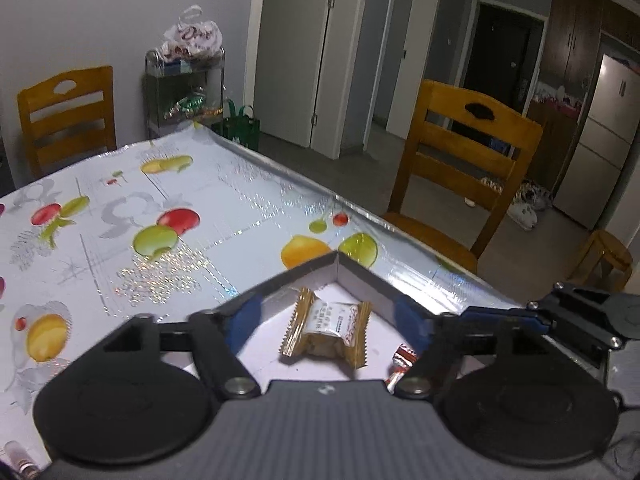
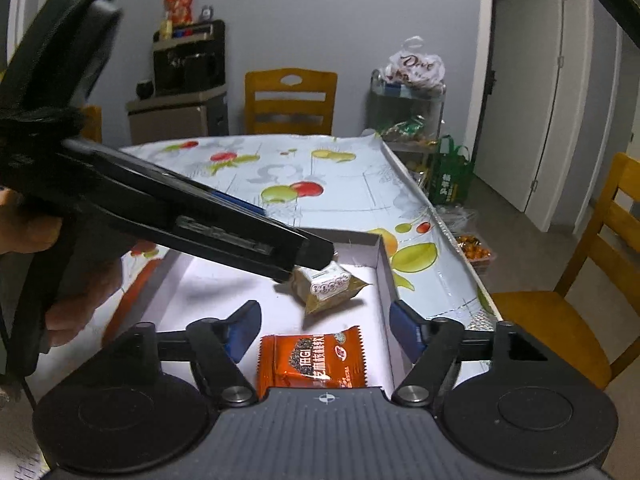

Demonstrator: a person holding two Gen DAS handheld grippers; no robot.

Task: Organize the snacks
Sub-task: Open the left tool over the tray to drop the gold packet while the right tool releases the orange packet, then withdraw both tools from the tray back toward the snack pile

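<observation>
A shallow white box (image 1: 360, 284) sits on the fruit-print tablecloth near the table's right edge. A gold-wrapped snack (image 1: 326, 334) lies on its floor in the far corner, between the spread blue pads of my left gripper (image 1: 326, 316), which is open and not touching it. A red-wrapped snack (image 1: 402, 364) peeks out beside the right finger. In the right wrist view the left gripper (image 2: 316, 258) hangs just above the gold snack (image 2: 328, 286), held by a hand (image 2: 24, 224). My right gripper (image 2: 324, 328) is open over an orange-wrapped snack (image 2: 312, 360) lying in the box (image 2: 386, 276).
Wooden chairs (image 1: 460, 168) (image 2: 290, 100) stand at the table's right side and far end. A metal shelf with a snack bag (image 2: 414, 68) and a green bag (image 2: 450, 176) are beyond the far corner. A plastic tub (image 2: 474, 246) and a stool (image 1: 604, 256) are on the floor.
</observation>
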